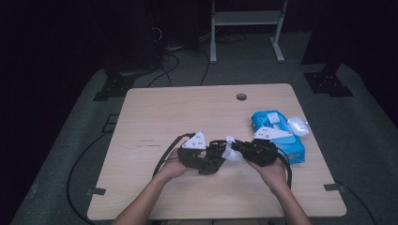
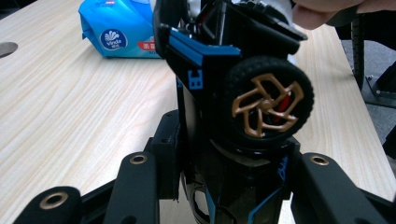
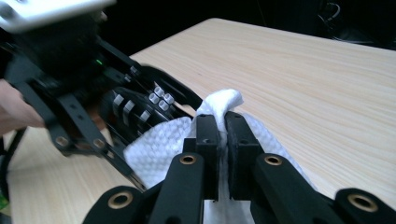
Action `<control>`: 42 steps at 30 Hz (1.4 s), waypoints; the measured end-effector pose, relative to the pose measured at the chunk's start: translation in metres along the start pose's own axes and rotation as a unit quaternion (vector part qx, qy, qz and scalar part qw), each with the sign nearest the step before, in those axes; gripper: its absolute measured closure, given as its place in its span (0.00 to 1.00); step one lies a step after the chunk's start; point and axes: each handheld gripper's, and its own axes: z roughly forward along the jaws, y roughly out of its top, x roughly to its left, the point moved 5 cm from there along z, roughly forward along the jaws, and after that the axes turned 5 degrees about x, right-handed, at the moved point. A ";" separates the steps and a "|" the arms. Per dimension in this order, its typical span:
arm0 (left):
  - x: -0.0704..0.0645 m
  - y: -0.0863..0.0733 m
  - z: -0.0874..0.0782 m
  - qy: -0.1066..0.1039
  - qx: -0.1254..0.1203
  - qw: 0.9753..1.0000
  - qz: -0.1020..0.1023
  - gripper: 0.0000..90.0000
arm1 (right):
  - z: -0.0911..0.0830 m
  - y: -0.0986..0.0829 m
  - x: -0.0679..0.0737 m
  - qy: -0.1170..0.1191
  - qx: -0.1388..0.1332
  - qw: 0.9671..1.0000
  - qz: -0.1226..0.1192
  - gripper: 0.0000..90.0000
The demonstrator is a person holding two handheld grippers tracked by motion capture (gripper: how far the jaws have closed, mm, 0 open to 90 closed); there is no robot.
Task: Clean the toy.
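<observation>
- Black toy car (image 2: 243,93) with gold-spoked wheels sits clamped in the left tool (image 1: 199,157), held above the table (image 1: 187,112) near its front edge.
- White wipe (image 3: 219,121), pinched in the right tool (image 3: 223,140), touches the car.
- Blue tissue pack (image 1: 277,136) lies by the table's right edge.

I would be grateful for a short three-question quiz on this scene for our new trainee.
1. True or false: the right gripper is shut on a white wipe.
2. What does the left gripper hold? A) toy car B) mug C) spoon
3. Fill in: the blue tissue pack lies on the table at the person's ____ side.

Key: 1 true; 2 A; 3 right.
</observation>
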 end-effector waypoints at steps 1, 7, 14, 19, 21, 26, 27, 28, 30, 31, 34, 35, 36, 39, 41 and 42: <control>-0.001 0.000 0.001 -0.002 -0.001 1.000 0.000 0.63 | -0.001 0.003 0.002 0.005 -0.006 1.000 -0.002 0.94; -0.001 0.000 0.002 0.001 0.001 1.000 0.001 0.63 | -0.001 0.010 0.008 0.010 -0.010 1.000 -0.014 0.94; 0.000 -0.005 0.006 -0.002 0.011 1.000 -0.001 0.63 | 0.002 -0.002 -0.001 -0.003 0.006 1.000 -0.005 0.94; -0.001 -0.005 0.009 -0.001 0.014 1.000 0.002 0.63 | 0.001 0.011 0.013 0.021 -0.015 1.000 -0.016 0.94; -0.001 -0.004 0.008 -0.004 0.008 1.000 0.002 0.63 | 0.002 0.012 0.015 0.020 -0.013 0.999 -0.022 0.94; -0.001 -0.006 0.007 -0.003 0.011 1.000 0.000 0.63 | 0.003 -0.001 0.001 0.003 -0.001 1.000 -0.006 0.94; -0.001 -0.007 0.007 -0.002 0.013 1.000 0.000 0.63 | 0.003 -0.003 0.000 0.001 0.003 1.000 -0.002 0.94; -0.001 -0.007 0.007 -0.001 0.014 1.000 0.001 0.63 | 0.003 -0.004 -0.001 0.001 0.005 1.000 0.000 0.94; -0.001 -0.007 0.008 -0.002 0.013 1.000 0.000 0.63 | 0.001 -0.002 0.002 0.005 -0.001 1.000 -0.003 0.94; -0.001 -0.006 0.008 0.000 0.015 1.000 0.001 0.63 | 0.000 0.002 0.006 0.008 -0.005 1.000 -0.007 0.94; -0.001 -0.004 0.009 -0.001 0.019 1.000 0.005 0.63 | 0.000 0.014 0.018 0.024 -0.016 0.999 -0.027 0.94; -0.002 -0.004 0.010 0.000 0.021 1.000 0.006 0.63 | 0.000 0.016 0.022 0.031 -0.013 0.999 -0.029 0.94; -0.002 -0.003 0.010 0.001 0.020 1.000 0.005 0.63 | 0.002 0.019 0.026 0.038 -0.011 0.999 -0.034 0.94; -0.003 -0.001 0.010 -0.001 0.016 1.000 0.006 0.63 | 0.010 0.020 0.034 0.038 0.005 0.998 -0.054 0.94; -0.003 -0.002 0.010 -0.002 0.017 1.000 0.005 0.63 | 0.011 0.019 0.031 0.037 0.005 0.998 -0.048 0.94; -0.003 -0.002 0.010 -0.002 0.017 1.000 0.005 0.63 | 0.011 0.019 0.028 0.029 0.005 0.998 -0.048 0.94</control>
